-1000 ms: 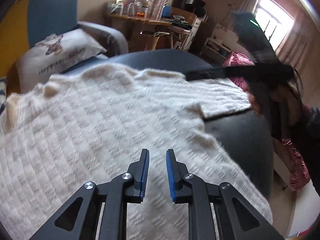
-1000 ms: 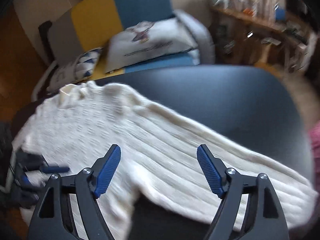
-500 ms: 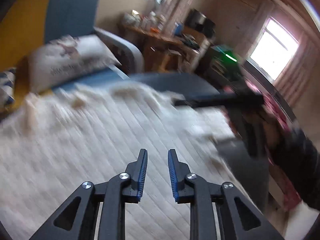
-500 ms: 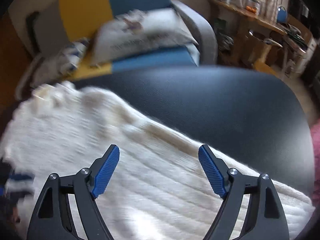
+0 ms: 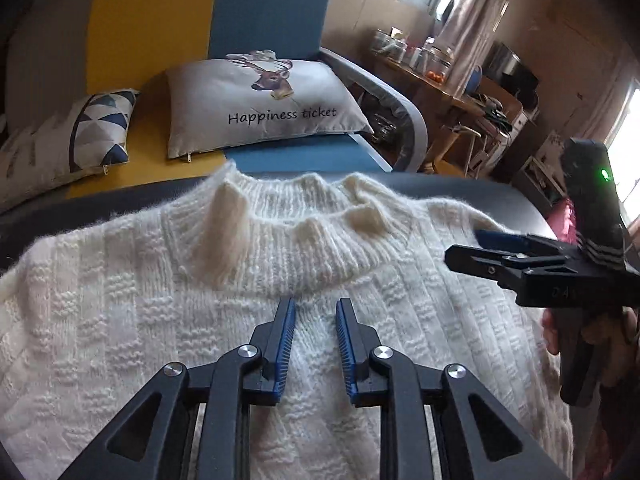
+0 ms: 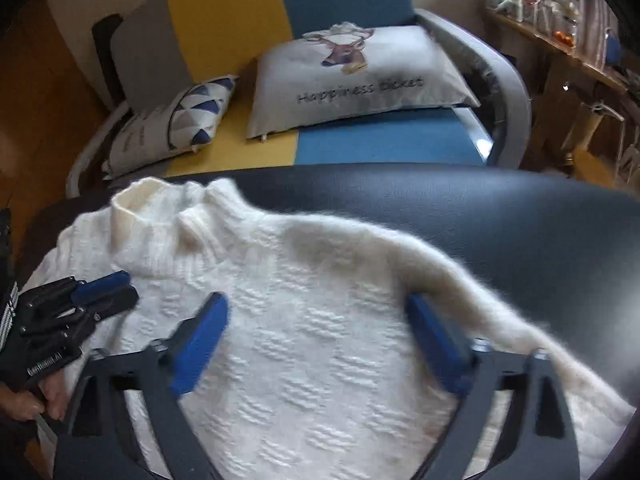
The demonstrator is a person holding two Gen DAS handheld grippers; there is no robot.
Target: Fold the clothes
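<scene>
White knit sweater (image 5: pixel 200 320) lies spread flat on a dark round table (image 6: pixel 480 216), collar toward the sofa (image 5: pixel 272 20) with its deer cushion (image 5: pixel 264 104). Left gripper (image 5: pixel 316 312) hovers just below the collar, jaws narrowly parted, nothing between them. Right gripper (image 6: pixel 316 312) over the shoulder area, jaws opening wide, gripping nothing.

my left feed is sharp, daylit from blown-out windows (image 5: pixel 628 120) at upper right. right feed is motion-smeared, worst on the blue pads (image 6: pixel 200 344) (cushion lettering soft). fisheye bends both, corners dark.
</scene>
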